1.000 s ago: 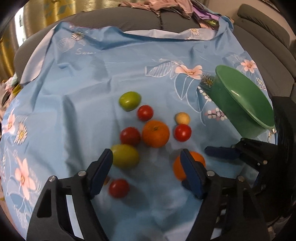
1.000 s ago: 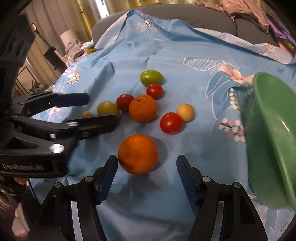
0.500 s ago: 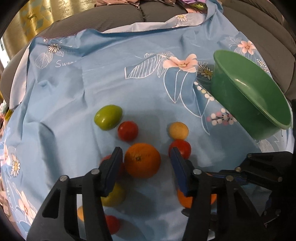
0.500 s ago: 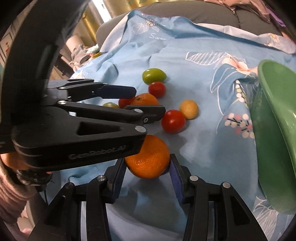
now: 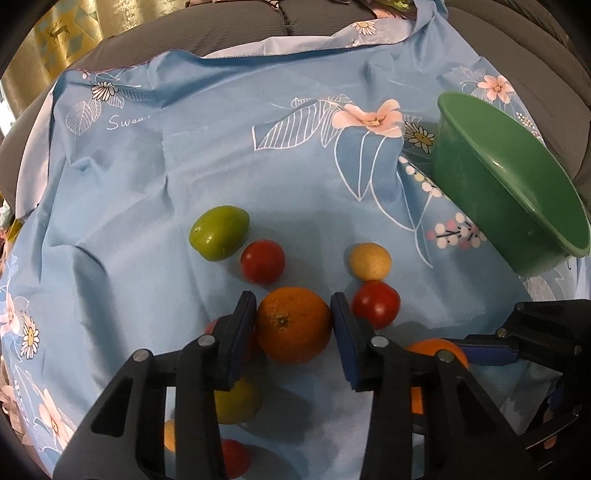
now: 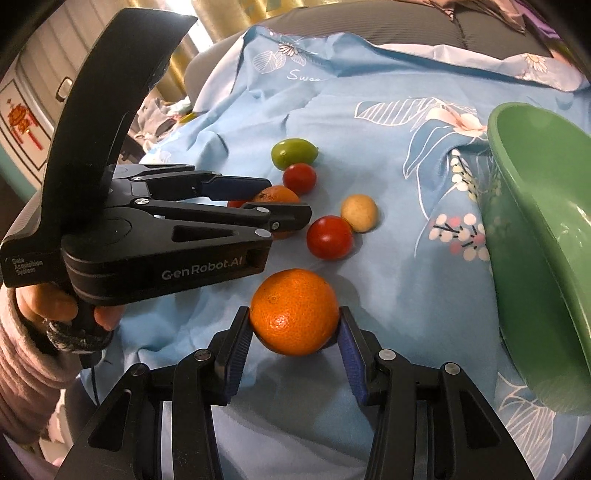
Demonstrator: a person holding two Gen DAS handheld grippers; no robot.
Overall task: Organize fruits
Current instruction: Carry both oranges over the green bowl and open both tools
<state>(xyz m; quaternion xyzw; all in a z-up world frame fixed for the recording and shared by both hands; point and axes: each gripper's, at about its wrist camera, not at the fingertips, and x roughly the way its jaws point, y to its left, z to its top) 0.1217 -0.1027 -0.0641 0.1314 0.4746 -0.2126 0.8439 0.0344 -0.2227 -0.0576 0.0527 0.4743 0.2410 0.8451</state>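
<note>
Two oranges lie among loose fruit on a blue flowered cloth point(image 5: 184, 166). My left gripper point(image 5: 293, 298) has its jaws closing on the middle orange point(image 5: 293, 326), and both pads touch its sides. The right wrist view shows that same left gripper point(image 6: 291, 201) around the far orange point(image 6: 277, 194). My right gripper point(image 6: 294, 311) is shut on the nearer orange point(image 6: 295, 295), which rests on the cloth. In the left wrist view this orange point(image 5: 434, 349) is half hidden behind my own finger. A tilted green bowl point(image 5: 517, 192) stands to the right.
Around the oranges lie a green fruit point(image 5: 218, 232), two red tomatoes point(image 5: 263, 261) point(image 5: 376, 303) and a small yellow fruit point(image 5: 370, 261). More fruit point(image 5: 236, 402) sits under my left fingers. A hand point(image 6: 55, 306) holds the left gripper. Grey sofa cushions point(image 5: 258, 22) lie behind.
The left gripper moved forward over the fruit and narrowed around the middle orange. The right gripper closed from wide open onto the nearer orange.
</note>
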